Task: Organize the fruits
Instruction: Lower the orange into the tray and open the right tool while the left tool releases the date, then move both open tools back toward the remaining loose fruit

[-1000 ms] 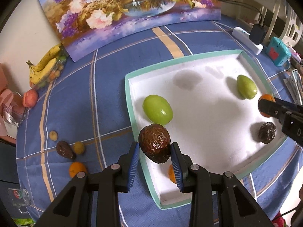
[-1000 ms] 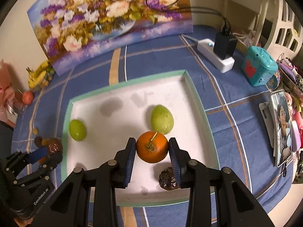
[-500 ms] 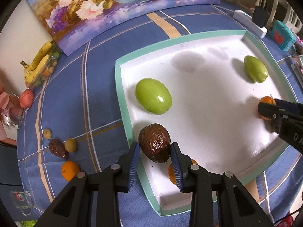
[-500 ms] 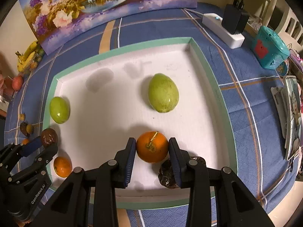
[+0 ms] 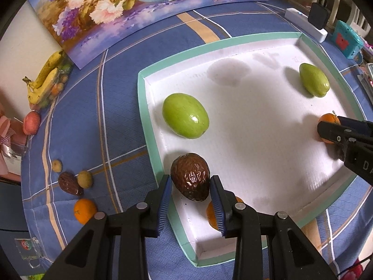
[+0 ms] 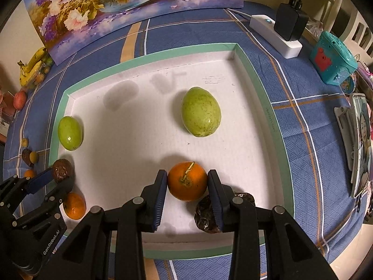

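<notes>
**Both fruits down low over the tray**

Since a second ago we've dropped closer: our left gripper (image 5: 190, 197) clamps the brown wrinkled fruit (image 5: 190, 176) above the white tray's (image 6: 242, 53) left edge, right gripper (image 6: 187, 194) clamps the orange (image 6: 187, 181), floor directly beneath.

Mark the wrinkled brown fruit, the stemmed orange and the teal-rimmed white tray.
Wrinkled brown fruit (image 5: 191, 177), left wrist view, glossy top.
Stemmed orange (image 6: 187, 182), right wrist view, near stem.
Teal-rimmed white tray (image 6: 263, 107), right wrist view, right rim.

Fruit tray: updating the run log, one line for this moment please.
left tool: shut on brown fruit | right tool: shut on orange | both over tray
</notes>
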`<state>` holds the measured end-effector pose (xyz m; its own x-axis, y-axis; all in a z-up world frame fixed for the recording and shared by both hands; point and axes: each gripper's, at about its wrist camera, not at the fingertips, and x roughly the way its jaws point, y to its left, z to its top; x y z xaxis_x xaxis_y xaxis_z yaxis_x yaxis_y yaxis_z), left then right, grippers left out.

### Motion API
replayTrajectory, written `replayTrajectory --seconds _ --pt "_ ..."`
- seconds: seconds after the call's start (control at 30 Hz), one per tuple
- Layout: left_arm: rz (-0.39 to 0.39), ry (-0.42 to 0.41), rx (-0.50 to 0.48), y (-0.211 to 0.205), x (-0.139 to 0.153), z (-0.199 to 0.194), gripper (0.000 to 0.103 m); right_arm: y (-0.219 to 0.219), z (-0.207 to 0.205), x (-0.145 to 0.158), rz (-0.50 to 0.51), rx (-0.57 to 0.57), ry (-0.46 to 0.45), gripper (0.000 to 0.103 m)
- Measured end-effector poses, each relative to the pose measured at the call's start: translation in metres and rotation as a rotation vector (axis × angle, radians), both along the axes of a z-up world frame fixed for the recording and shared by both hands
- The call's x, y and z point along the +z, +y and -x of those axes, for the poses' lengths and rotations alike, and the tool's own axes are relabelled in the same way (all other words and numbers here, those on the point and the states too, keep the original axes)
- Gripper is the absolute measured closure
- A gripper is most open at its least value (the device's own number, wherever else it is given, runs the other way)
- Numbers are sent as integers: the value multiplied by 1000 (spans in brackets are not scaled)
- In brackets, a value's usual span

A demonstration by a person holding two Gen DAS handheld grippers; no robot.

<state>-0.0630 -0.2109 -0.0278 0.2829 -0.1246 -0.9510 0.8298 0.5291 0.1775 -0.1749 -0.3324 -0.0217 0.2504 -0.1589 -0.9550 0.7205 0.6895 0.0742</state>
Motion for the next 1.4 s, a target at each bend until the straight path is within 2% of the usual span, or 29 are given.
replayTrajectory --seconds 0.2,0.43,0.67,1.13,1.27,1.4 --pt "14 21 4 2 5 -4 65 3 -3 4 20 6 11 66" --pt "68 11 0 5 28 -7 65 6 -4 26 70 11 -19 66" --pt "113 4 39 13 45 -16 65 8 -3 48 114 19 -59 66" --pt "155 44 146 35 54 -40 65 12 -2 52 122 25 -67 66" --pt "173 52 214 48 56 -57 65 13 -3 51 121 30 -66 66" --pt "182 49 299 67 58 -78 58 16 -5 50 122 37 -63 66"
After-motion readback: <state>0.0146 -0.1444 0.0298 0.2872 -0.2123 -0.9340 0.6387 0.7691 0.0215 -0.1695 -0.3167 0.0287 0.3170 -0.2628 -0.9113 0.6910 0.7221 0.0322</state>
